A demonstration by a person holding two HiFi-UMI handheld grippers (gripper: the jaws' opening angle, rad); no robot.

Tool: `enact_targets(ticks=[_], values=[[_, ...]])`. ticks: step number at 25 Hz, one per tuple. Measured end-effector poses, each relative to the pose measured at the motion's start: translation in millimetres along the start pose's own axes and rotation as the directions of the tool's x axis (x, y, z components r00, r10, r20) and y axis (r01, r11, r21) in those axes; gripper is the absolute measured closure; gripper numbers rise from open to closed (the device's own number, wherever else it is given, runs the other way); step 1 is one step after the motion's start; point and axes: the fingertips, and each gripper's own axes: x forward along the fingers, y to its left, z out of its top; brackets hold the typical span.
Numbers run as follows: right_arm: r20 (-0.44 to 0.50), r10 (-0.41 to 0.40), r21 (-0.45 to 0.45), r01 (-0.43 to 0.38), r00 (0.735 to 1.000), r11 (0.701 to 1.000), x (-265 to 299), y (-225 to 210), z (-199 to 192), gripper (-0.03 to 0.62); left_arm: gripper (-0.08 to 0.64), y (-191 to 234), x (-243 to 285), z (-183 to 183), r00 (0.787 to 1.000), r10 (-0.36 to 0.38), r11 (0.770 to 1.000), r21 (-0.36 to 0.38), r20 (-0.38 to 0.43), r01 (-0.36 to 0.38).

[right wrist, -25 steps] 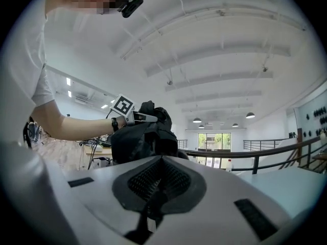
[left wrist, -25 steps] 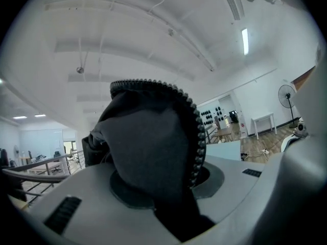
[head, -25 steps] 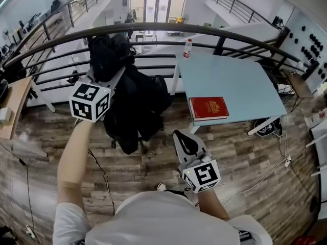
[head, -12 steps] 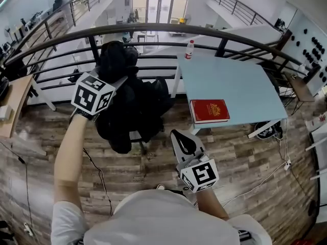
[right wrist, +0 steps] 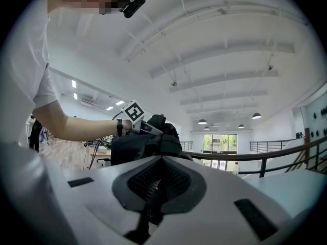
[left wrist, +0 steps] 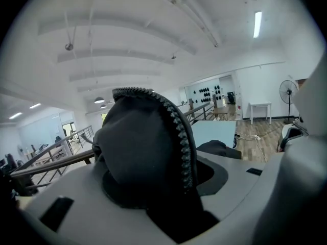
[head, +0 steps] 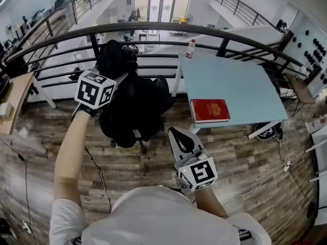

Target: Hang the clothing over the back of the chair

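The left gripper (head: 122, 77), its jaws just lately opening, has a zip-edged fold of the black fabric jacket (head: 138, 106) bunched upright between them, seemingly pinched yet. The right gripper (head: 179, 135) hangs apart near the person's body, jaws together on nothing. The jacket's bulk drapes over a chair (head: 142, 147) that is mostly hidden beneath it, beside the dark curved metal railing (head: 168, 28) and left of the pale blue rectangular table (head: 240, 80).

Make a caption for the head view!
Left gripper, fingers just opening, holds a black jacket; right gripper waits shut.
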Motion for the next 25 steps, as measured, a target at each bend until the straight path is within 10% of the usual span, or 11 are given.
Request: enact_targets(ticks=[16,25], values=[[-0.054,-0.041,0.022,0.042,0.998,0.999,-14.9,3.0,-15.2,0.575,0.182,28.2,5.6,-8.1,0.982,0.188,0.976,-0.112,0.023,-0.184],[-0.072,-0.076,0.036,0.078,0.995,0.996,-27.7,-0.3,-23.2,0.575,0.171,42.4,17.5,-30.6,0.993,0.028,0.965,-0.256,-0.115,-0.057]])
